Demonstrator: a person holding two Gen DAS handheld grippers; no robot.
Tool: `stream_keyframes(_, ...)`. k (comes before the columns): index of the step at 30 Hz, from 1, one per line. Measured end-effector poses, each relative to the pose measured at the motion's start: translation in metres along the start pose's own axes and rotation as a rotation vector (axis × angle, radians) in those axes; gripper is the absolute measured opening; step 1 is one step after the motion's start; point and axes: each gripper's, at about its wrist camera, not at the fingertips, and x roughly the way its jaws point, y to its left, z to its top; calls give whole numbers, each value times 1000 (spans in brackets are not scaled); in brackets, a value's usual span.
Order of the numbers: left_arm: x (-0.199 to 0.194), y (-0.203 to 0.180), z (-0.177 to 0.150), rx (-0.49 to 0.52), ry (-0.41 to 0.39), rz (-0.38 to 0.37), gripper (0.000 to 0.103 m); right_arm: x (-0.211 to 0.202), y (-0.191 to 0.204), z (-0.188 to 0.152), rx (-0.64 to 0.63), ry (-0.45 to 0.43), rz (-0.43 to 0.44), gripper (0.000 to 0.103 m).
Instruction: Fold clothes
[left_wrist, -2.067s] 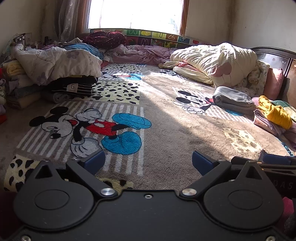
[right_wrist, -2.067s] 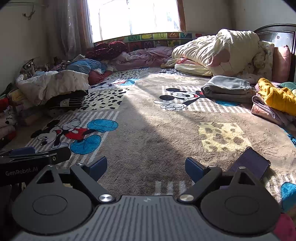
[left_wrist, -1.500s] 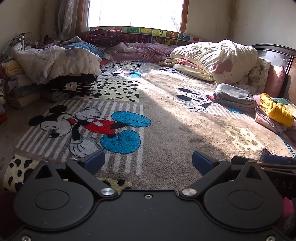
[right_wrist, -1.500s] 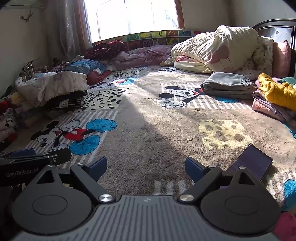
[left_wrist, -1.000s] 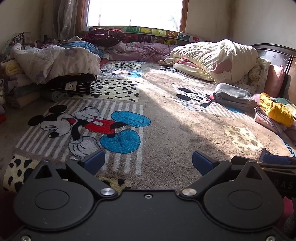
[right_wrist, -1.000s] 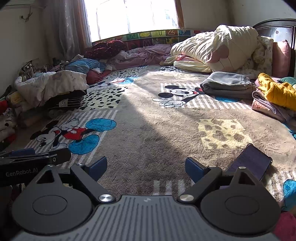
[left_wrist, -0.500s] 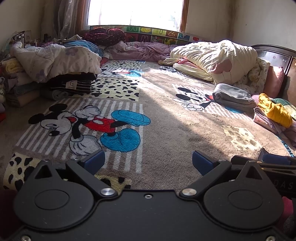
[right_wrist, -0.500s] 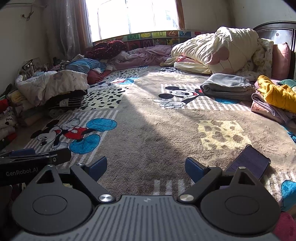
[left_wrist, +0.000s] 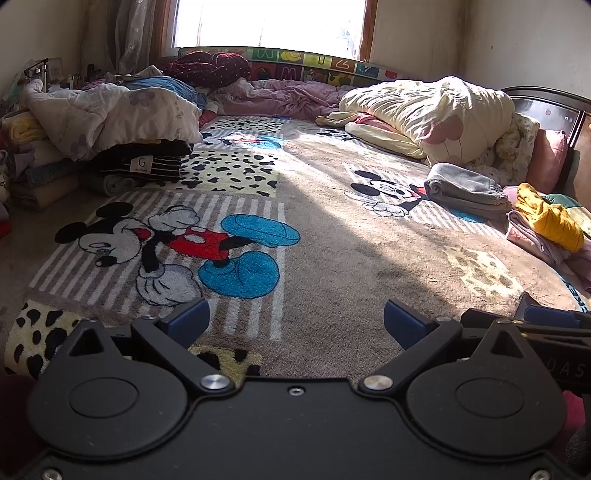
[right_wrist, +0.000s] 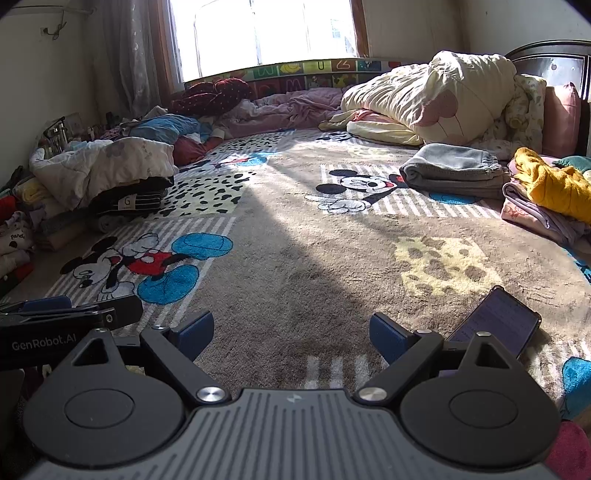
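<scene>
My left gripper (left_wrist: 295, 323) is open and empty, low over the Mickey Mouse blanket (left_wrist: 332, 240) that covers the bed. My right gripper (right_wrist: 291, 334) is also open and empty beside it. A folded grey garment (right_wrist: 454, 170) lies at the far right, also in the left wrist view (left_wrist: 465, 188). A yellow garment (right_wrist: 554, 184) sits on a pink folded one (right_wrist: 535, 221) at the right edge. A stack of folded dark clothes (left_wrist: 144, 162) lies at the left under a white quilt (left_wrist: 110, 114).
A phone (right_wrist: 498, 321) lies on the blanket just right of my right gripper. A cream duvet (right_wrist: 443, 96) is heaped at the back right by the dark headboard (right_wrist: 554, 62). Pink and blue bedding lies under the window. More clothes are piled at the far left.
Both views have shifted only slightly. Both grippers stay open and empty, and nothing on the bed has moved.
</scene>
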Motion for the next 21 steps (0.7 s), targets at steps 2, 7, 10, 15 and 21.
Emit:
stream_keyframes(2, 1, 0, 0, 0, 1, 0, 102, 1, 0, 0, 0, 1, 0, 90)
stream_keyframes(7, 2, 0, 0, 2, 5, 1, 102, 2, 0, -1, 2, 5, -1, 90)
stream_keyframes(10, 2, 0, 0, 2, 5, 4, 102, 2, 0, -1, 4, 7, 0, 90)
stream_keyframes(15, 5, 6, 2, -18, 14, 10, 102, 5, 2, 1, 2, 10, 4, 90)
stream_keyframes(21, 7, 32, 21, -71, -17, 25, 103, 18, 12, 15, -19, 2, 42, 90)
